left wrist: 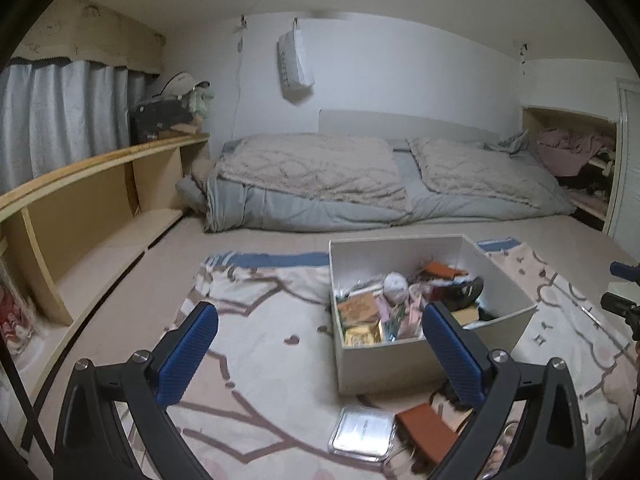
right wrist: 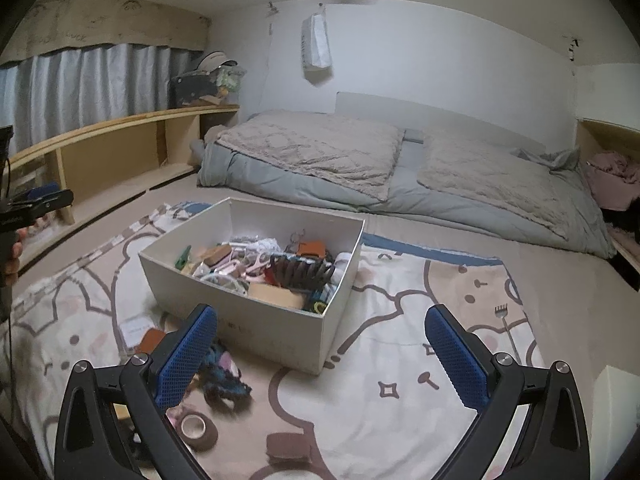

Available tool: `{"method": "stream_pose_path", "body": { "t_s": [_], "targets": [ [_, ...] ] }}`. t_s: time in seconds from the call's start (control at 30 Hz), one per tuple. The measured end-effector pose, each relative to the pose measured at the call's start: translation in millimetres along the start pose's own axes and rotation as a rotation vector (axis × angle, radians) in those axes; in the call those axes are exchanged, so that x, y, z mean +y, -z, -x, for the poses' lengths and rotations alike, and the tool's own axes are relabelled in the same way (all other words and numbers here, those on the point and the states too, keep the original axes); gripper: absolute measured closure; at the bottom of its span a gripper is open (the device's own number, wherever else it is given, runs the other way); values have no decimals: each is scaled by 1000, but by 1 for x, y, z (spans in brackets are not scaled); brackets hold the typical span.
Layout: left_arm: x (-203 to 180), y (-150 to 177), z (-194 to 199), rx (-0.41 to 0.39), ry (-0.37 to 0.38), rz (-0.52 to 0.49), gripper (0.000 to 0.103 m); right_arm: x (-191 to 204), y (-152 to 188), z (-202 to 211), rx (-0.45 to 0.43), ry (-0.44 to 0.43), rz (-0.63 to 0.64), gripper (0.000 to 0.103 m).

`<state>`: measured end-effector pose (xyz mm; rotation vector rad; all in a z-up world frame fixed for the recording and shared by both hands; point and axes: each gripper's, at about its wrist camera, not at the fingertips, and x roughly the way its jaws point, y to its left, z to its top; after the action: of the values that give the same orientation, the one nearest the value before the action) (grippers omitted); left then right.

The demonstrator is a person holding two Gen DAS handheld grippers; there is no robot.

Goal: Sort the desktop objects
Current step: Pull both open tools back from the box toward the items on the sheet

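Note:
A white open box [left wrist: 400, 356] [right wrist: 236, 316] sits on a patterned blanket, filled with several small items such as a black hair claw [right wrist: 300, 272] and brown cases. In the left wrist view my left gripper [left wrist: 320, 316] stands open and empty, just left of and before the box. A clear plastic case [left wrist: 362, 432] and a brown leather case [left wrist: 426, 432] lie on the blanket in front of it. In the right wrist view my right gripper [right wrist: 320, 320] hangs open and empty over the box's near corner. A tape roll [right wrist: 196, 430] and a dark blue scrunchie [right wrist: 224, 380] lie near its left finger.
The blanket [right wrist: 400, 360] covers a beige mattress. Folded grey bedding [left wrist: 320, 184] lies behind the box against the wall. A low wooden shelf [left wrist: 100, 200] runs along the left. A person's hand [right wrist: 12, 252] holds the other gripper at the left edge.

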<state>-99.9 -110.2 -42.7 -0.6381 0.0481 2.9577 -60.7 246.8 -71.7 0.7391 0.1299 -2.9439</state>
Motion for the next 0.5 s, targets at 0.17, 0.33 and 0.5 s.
{"method": "stream_pose_path", "body": {
  "t_s": [0.17,0.33,0.5],
  "targets": [
    [7,19,-1,8,-9,9,0,1,20,-6,17,-10,18,0],
    [12,33,3,-14,-52,-11,0,2,40,-12,44,-16,44,0],
    [18,43,4,1,-58,-9,0,-3,55,-18,82,-9,44,0]
  ]
}}
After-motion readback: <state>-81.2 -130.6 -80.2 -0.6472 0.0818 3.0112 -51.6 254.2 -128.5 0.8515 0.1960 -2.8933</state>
